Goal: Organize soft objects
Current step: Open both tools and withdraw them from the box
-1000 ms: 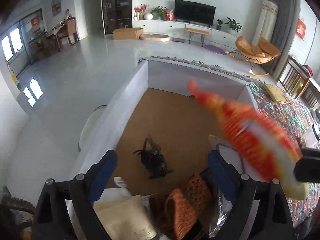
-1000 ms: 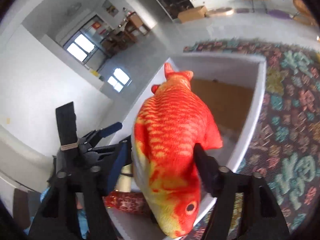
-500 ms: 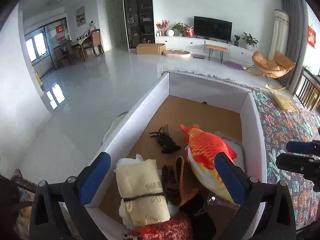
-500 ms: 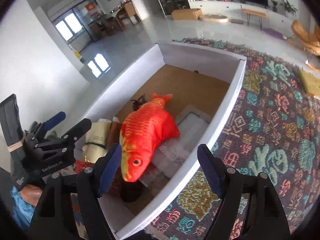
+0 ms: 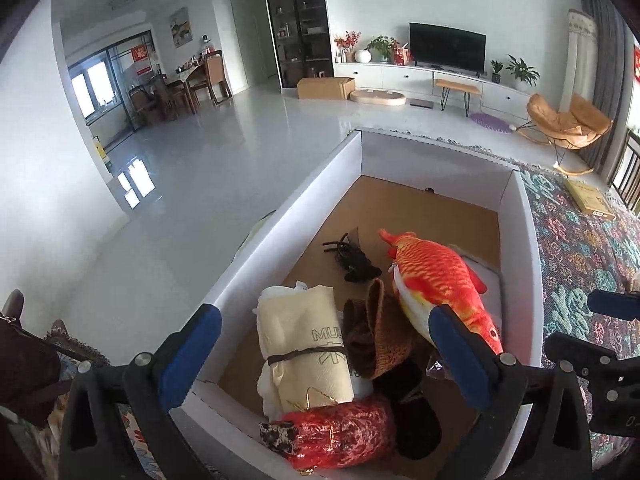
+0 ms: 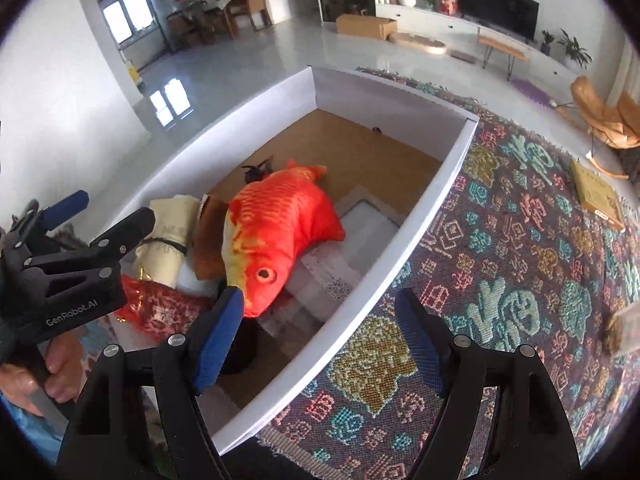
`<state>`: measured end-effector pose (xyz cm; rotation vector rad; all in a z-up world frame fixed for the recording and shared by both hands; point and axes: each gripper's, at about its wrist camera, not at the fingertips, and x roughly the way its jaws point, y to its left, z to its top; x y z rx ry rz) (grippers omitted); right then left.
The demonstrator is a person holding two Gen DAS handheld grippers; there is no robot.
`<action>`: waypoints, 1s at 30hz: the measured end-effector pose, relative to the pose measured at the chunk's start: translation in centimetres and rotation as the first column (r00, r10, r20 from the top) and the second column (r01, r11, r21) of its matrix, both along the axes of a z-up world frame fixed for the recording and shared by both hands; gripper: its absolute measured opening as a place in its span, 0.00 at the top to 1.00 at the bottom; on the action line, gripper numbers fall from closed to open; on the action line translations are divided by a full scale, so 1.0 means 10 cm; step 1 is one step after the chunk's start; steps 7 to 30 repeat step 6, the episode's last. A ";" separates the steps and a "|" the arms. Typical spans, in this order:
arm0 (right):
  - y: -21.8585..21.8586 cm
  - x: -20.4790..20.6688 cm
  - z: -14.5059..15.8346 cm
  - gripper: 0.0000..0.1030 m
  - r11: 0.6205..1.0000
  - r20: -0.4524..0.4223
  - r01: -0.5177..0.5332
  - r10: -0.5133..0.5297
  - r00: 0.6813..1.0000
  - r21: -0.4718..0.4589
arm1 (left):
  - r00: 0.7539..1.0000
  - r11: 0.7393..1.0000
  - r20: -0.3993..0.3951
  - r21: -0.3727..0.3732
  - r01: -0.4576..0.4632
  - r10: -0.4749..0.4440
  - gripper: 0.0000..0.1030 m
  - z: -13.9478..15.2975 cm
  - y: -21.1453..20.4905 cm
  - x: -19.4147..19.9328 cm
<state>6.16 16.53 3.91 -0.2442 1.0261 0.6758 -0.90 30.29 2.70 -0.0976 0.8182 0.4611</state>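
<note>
While both grippers hover with fingers spread wide and nothing between them, the left gripper [image 5: 320, 352] sits over the near end of the white box [image 6: 432, 196] and the right gripper [image 6: 320, 336] over its side wall. Inside lie a red pouch [image 5: 340, 436], a cream cloth roll [image 5: 300, 344], a brown knit piece [image 5: 380, 336], then the orange fish toy [image 6: 276, 228], its tail toward a small black item [image 5: 354, 260]. A patterned rug [image 6: 520, 260] lies beside the box.

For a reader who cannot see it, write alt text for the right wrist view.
An orange plush fish lies in a white box among other soft items, released. The right gripper hovers open over the box edge and patterned rug.
</note>
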 end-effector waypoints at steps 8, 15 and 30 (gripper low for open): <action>-0.03 -0.09 0.07 0.22 1.000 0.037 -0.009 0.009 0.999 0.008 | 1.000 1.000 0.029 0.015 -0.012 0.012 0.00 0.06 -0.03 -0.09; -0.03 -0.09 0.07 0.22 1.000 0.037 -0.009 0.009 0.999 0.008 | 1.000 1.000 0.029 0.015 -0.012 0.012 0.00 0.06 -0.03 -0.09; -0.03 -0.09 0.07 0.22 1.000 0.037 -0.009 0.009 0.999 0.008 | 1.000 1.000 0.029 0.015 -0.012 0.012 0.00 0.06 -0.03 -0.09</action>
